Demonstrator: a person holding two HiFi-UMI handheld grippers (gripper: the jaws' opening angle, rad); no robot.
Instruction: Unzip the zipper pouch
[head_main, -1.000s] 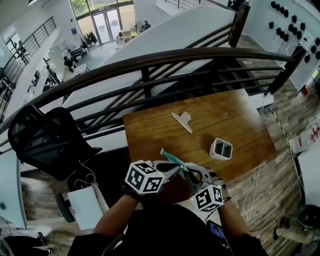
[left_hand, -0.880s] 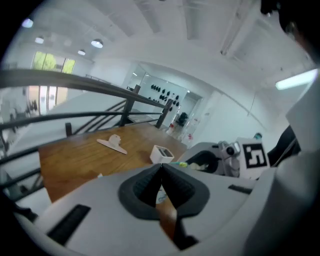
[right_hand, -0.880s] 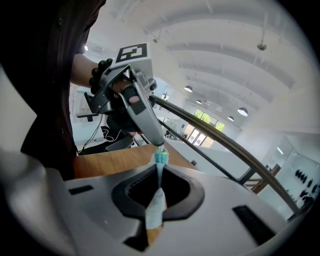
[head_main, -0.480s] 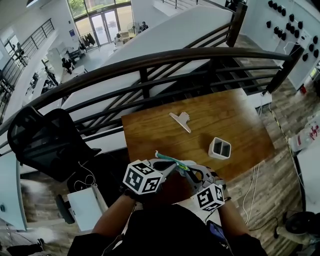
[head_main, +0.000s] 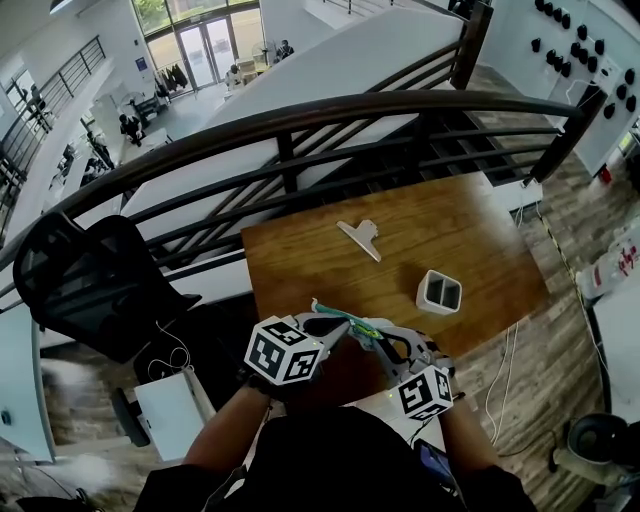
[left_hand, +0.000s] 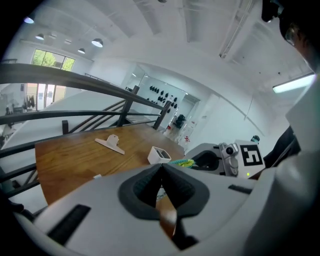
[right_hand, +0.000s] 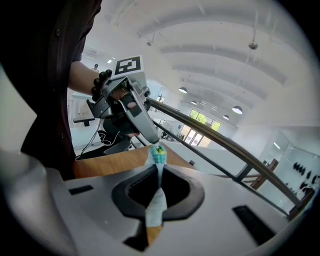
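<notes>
The teal zipper pouch (head_main: 338, 315) hangs in the air over the near edge of the wooden table (head_main: 480, 230), stretched between my two grippers. My left gripper (head_main: 335, 328) is shut on the pouch's left end. Whether it pinches fabric or the zipper pull I cannot tell. My right gripper (head_main: 378, 342) is shut on the other end. In the right gripper view pale teal fabric (right_hand: 159, 156) runs out of my shut right gripper (right_hand: 159, 172) to the left gripper (right_hand: 154, 141). In the left gripper view my left gripper (left_hand: 161, 167) is shut, with the pouch's teal-yellow end (left_hand: 181, 162) beyond.
A white clip (head_main: 362, 238) lies at the middle of the table. A white two-compartment holder (head_main: 440, 291) stands toward the right. A dark railing (head_main: 300, 120) runs behind the table, and a black chair (head_main: 90, 280) stands at the left.
</notes>
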